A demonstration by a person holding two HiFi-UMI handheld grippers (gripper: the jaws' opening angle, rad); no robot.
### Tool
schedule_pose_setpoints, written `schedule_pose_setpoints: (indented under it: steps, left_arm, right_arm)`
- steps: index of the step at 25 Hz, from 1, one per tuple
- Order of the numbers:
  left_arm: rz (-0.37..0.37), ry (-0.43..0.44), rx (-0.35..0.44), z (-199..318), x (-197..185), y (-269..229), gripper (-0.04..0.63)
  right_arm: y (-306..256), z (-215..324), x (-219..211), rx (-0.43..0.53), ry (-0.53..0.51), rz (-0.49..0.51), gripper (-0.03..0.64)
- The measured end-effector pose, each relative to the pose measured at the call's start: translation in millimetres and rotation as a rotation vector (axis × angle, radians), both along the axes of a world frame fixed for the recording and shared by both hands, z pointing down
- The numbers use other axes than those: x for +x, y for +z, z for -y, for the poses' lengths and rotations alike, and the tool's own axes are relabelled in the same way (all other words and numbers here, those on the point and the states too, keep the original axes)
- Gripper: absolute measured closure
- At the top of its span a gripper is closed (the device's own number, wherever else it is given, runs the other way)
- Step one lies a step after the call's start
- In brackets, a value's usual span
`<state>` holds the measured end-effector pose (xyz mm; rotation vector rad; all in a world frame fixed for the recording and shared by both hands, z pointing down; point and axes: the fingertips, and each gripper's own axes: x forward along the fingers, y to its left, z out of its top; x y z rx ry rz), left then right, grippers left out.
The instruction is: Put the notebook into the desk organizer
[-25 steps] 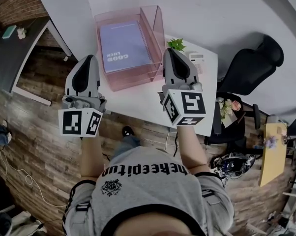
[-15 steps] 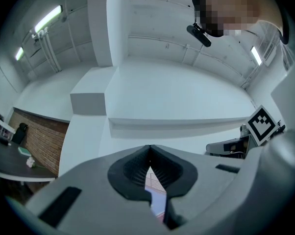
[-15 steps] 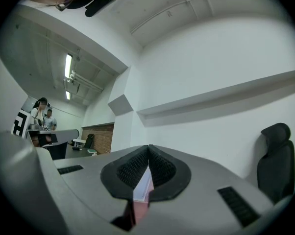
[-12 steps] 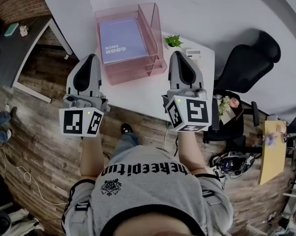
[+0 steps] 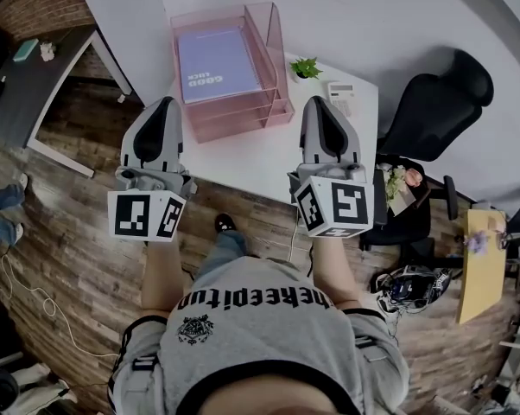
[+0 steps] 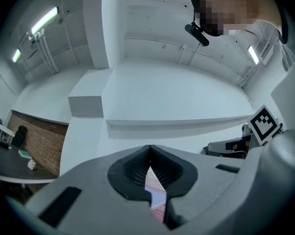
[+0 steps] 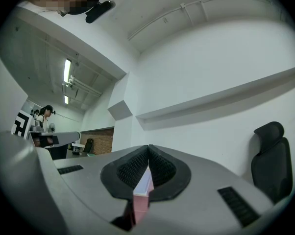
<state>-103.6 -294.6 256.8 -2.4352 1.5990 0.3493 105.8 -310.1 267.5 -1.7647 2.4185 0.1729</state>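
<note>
A purple-blue notebook (image 5: pixel 217 63) lies flat in the top tray of the clear pink desk organizer (image 5: pixel 275 41), which stands at the back of the white table (image 5: pixel 260 158). My left gripper (image 5: pixel 165 102) hovers by the table's left front corner, short of the organizer, shut and empty. My right gripper (image 5: pixel 317 102) hangs over the table's right half, also shut with nothing in it. In the left gripper view the fingertips (image 6: pixel 149 148) meet, and a pink sliver of the organizer (image 6: pixel 157 199) shows below them. The right gripper view shows the same: tips (image 7: pixel 148 148) closed, organizer (image 7: pixel 141 199) behind.
A small potted plant (image 5: pixel 306 67) and a white calculator-like device (image 5: pixel 341 93) sit right of the organizer. A black office chair (image 5: pixel 437 102) stands beyond the table's right end. A dark desk (image 5: pixel 27 85) is at the far left. Wood floor lies under me.
Both grippers have drawn back from the organizer toward the table's front edge. Their jaws stay shut, and the notebook has not moved in its tray.
</note>
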Motion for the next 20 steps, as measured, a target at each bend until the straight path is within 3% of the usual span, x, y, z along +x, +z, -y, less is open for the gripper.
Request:
schedule_pose_setpoints:
  steps: [20]
  left_arm:
    - [0.002,-0.006,-0.001,-33,-2,3,0.592]
  right_arm:
    - [3,-33,-8,0.008,-0.012,-0.006,0.614]
